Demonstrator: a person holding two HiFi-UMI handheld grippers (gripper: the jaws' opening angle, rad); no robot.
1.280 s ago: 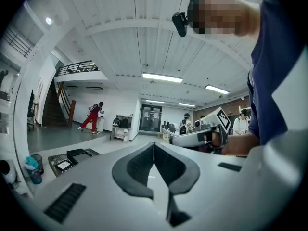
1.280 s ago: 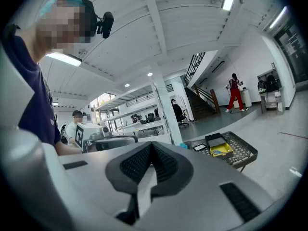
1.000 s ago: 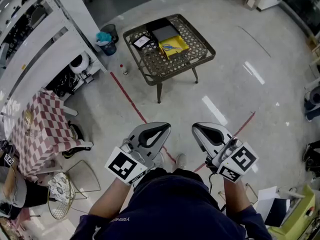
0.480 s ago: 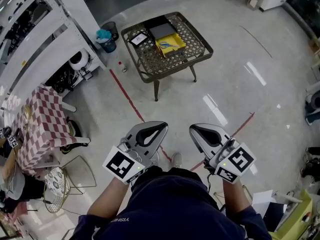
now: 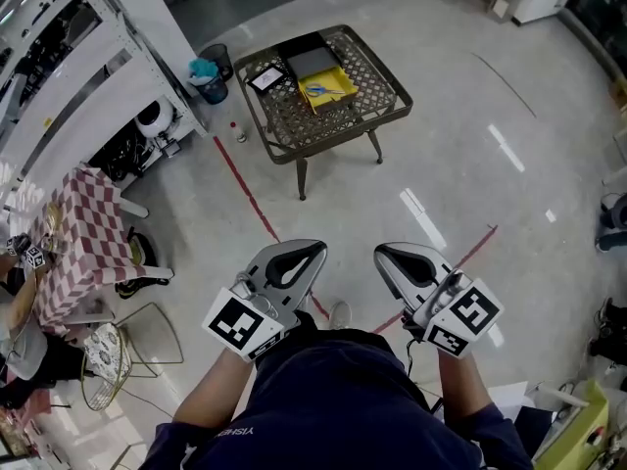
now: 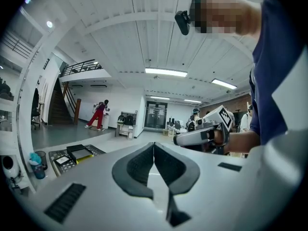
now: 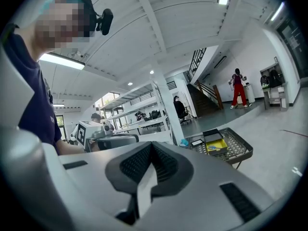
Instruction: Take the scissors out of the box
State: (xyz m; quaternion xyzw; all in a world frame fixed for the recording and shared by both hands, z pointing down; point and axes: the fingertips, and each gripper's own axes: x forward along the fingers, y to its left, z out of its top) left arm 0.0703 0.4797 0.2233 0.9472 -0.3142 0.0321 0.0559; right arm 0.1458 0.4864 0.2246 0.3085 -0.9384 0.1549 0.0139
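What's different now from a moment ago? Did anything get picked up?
Nothing was picked up or let go. The scene has slid slightly left in the head view, so the person has shifted a little. The left gripper and right gripper stay shut and empty; the scissors still lie in the yellow box on the table.

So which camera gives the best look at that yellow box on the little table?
The head view: it looks down into the yellow box, showing the blue scissors inside. The right gripper view sees it small and side-on; the left gripper view catches only a yellow sliver.
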